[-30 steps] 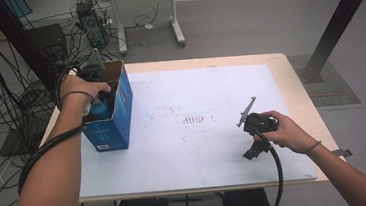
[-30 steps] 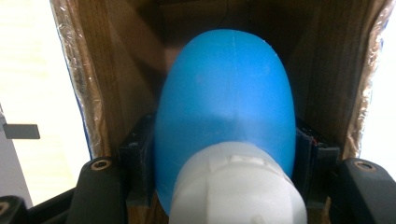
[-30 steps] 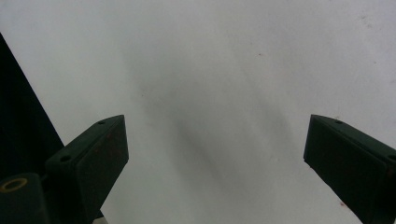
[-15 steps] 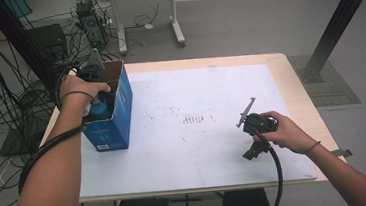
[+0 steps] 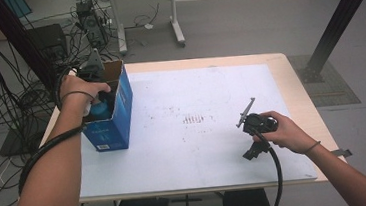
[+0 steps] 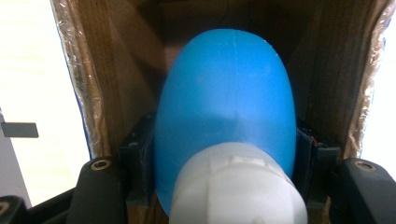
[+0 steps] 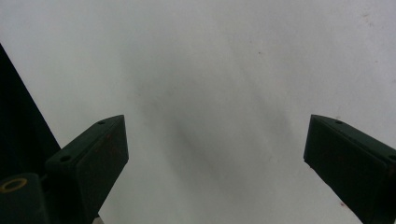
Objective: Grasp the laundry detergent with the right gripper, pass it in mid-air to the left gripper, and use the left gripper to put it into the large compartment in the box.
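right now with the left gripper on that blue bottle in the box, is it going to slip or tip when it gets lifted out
The blue bottle looks smooth and rounded, so it may slide between the left gripper pads. Its sides bulge, so the jaws probably touch narrow patches and it could pivot. The box looks tall and narrow, so it might tip if the bottle drags.

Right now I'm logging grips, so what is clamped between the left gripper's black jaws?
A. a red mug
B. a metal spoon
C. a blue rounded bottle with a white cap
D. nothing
C: the left gripper is shut on the blue rounded bottle inside the blue cardboard box.
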